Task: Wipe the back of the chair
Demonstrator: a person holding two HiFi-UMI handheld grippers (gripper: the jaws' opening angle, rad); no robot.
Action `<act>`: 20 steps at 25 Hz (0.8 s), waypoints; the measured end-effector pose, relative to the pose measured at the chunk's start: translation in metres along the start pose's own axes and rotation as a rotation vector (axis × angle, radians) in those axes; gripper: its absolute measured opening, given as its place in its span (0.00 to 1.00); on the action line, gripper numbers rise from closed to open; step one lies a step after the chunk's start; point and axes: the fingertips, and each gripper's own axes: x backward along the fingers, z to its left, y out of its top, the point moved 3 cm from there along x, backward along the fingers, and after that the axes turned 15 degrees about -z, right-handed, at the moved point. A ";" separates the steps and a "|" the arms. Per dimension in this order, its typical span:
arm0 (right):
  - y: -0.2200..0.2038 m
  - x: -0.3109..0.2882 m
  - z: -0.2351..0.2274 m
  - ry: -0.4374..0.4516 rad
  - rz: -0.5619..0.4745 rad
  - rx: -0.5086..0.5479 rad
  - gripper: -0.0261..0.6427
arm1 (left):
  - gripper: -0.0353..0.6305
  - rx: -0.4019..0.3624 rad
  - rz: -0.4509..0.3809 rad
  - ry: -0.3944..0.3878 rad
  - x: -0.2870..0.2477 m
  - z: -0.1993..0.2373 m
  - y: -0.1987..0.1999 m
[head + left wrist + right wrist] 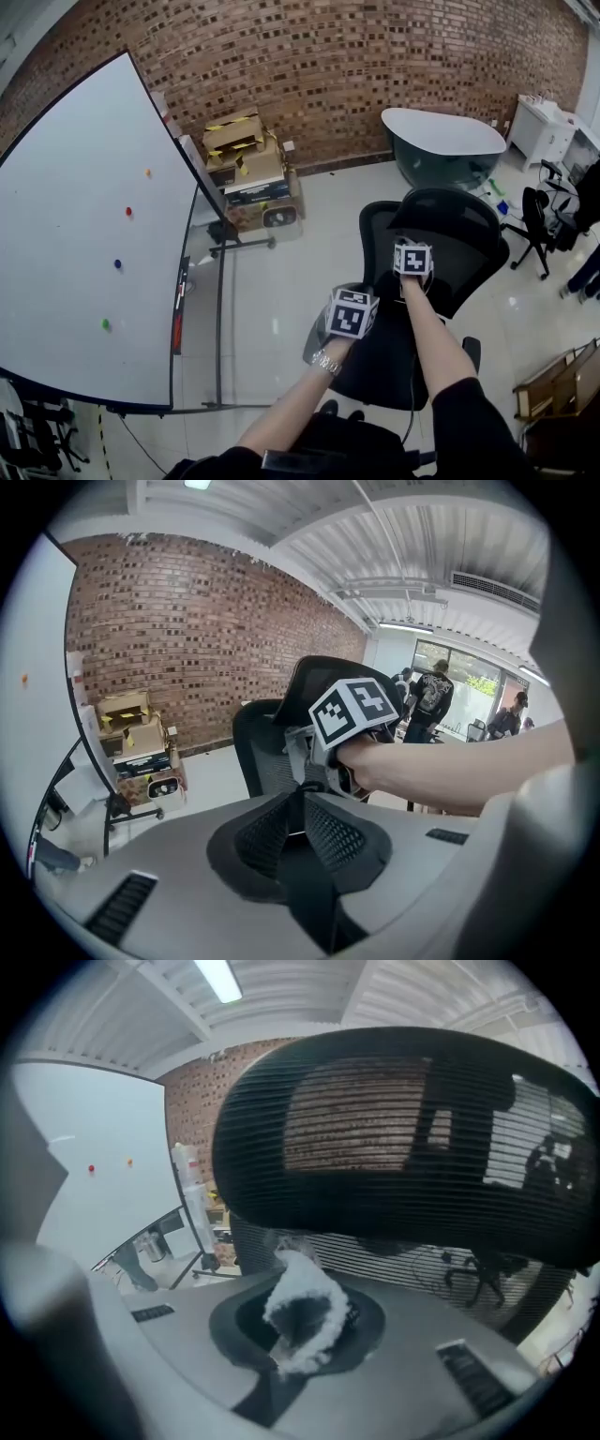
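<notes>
While the right gripper [298,1327] pinches a white cloth [314,1290] by the chair [452,234], left gripper [302,810] closed, empty, beside it, cardboard boxes [246,155] far past it.

A black mesh chair [441,234] stands on a pale, glossy floor [272,291]. Behind the chair, the wall [328,66] is red-brown brick and a tub [441,171] is dark green with a white top. Left of the chair, a white board [75,253] with a black frame bears orange, red, blue and green dots. Brown boxes [244,150] there carry yellow-and-black tape. The left gripper [302,803] and right gripper [300,1326] are grey, with black-and-white marker cubes [351,314]. The cloth [305,1302] before the chair is fluffy white.
</notes>
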 end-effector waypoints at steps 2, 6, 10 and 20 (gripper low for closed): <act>-0.010 0.003 -0.023 -0.044 0.035 -0.016 0.08 | 0.07 -0.007 0.005 0.008 -0.002 0.001 0.000; -0.016 0.023 -0.078 -0.150 0.043 -0.018 0.08 | 0.07 -0.002 0.020 -0.007 -0.006 -0.004 -0.002; -0.022 0.055 -0.143 -0.263 0.018 -0.042 0.08 | 0.07 0.001 0.017 -0.039 -0.014 -0.012 0.001; -0.060 0.159 -0.272 -0.564 0.125 -0.085 0.08 | 0.07 0.011 0.006 -0.092 -0.019 -0.032 0.003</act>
